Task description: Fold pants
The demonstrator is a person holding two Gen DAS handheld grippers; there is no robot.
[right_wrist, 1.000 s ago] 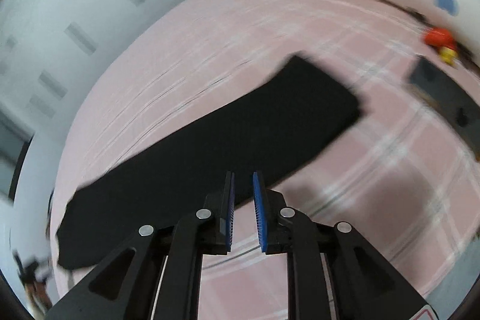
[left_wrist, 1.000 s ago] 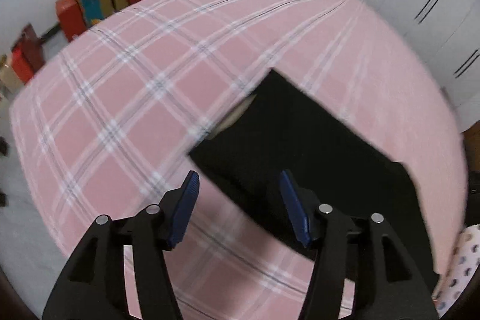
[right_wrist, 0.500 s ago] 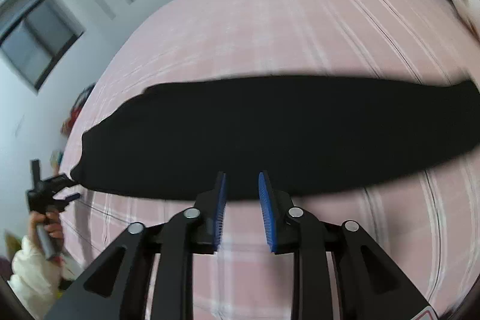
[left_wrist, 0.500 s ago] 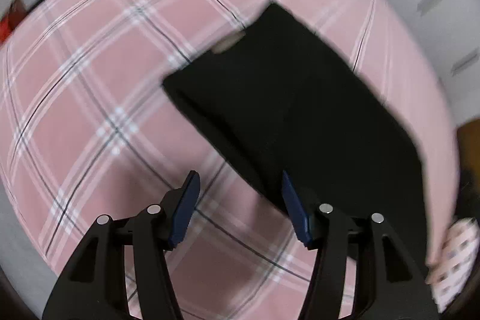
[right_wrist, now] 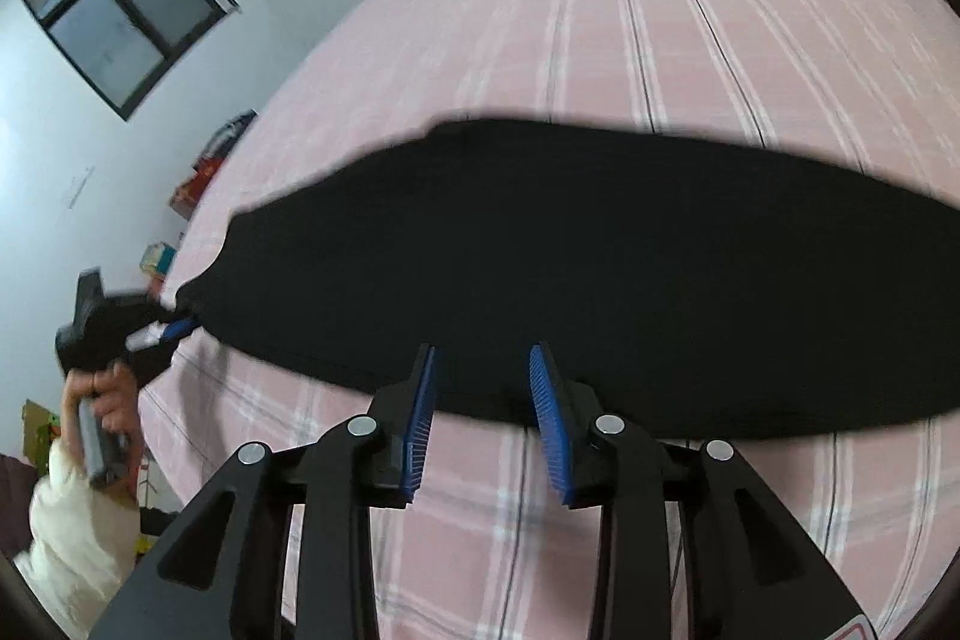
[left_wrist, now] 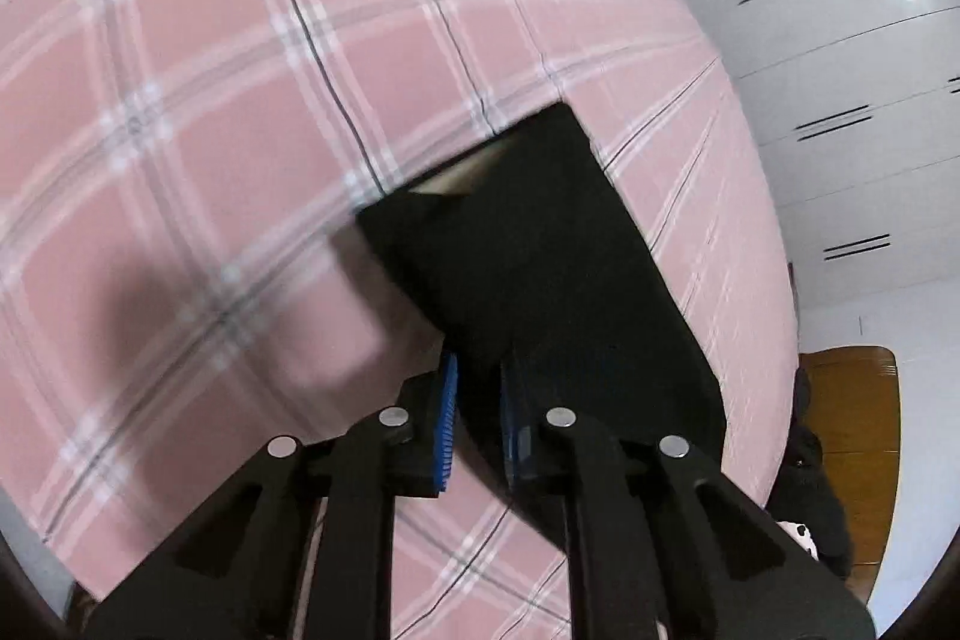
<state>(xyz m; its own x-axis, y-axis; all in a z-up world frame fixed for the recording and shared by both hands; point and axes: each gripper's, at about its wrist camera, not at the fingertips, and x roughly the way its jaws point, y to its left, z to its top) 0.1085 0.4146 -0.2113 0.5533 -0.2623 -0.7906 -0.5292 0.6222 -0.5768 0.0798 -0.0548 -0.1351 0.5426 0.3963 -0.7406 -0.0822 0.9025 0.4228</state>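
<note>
Looking along my left gripper (left_wrist: 475,415), I saw its blue pads (left_wrist: 447,421) drawn close together with the near corner of the black pants (left_wrist: 540,292) pinched between them; those jaws had just been closing, and the fabric ran straight out of the grip and away up the frame. From that corner the pants stretched flat across the pink plaid bedsheet (left_wrist: 180,112), widening toward a far edge where a pale tan strip (left_wrist: 456,175) of the inner waistband showed. White wardrobe doors (left_wrist: 840,40) stood beyond the bed on the right, and a brown wooden piece (left_wrist: 852,430) sat low at the right edge.

From my right gripper (right_wrist: 483,421) the same pants (right_wrist: 600,268) lay as one long dark band across the sheet (right_wrist: 600,10), running from edge to edge of the view. Its jaws had just been opening and stood partly apart, the blue pads (right_wrist: 420,418) tilted outward. The near long edge of the pants lay right at the fingertips, but I could see no cloth between the pads; pink sheet showed in the gap. At the far left end of the band I could make out my other gripper (right_wrist: 174,331) biting the corner, with my hand (right_wrist: 108,394) and a white sleeve (right_wrist: 66,520) behind it. A dark-framed window (right_wrist: 126,4) sat in the wall above.
</note>
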